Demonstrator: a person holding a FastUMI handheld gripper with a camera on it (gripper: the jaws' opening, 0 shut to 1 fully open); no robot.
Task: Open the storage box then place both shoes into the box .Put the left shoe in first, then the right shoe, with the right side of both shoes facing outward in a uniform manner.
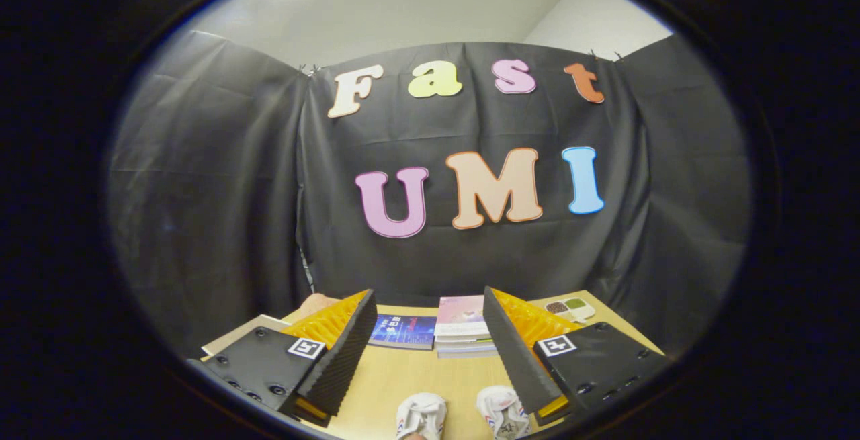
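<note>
The gripper (426,349) hangs wide apart and empty above the pale wooden table (403,379); between its fingers sit two small white fabric shoes (463,416), cut off by the view. They look light and soft, best pinched at the heel collar. The box isn't discernible

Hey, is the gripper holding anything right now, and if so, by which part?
Nothing is held. The gripper is open, its fingers spread wide with only bare table between them; the two white shoes lie below, untouched.
</note>
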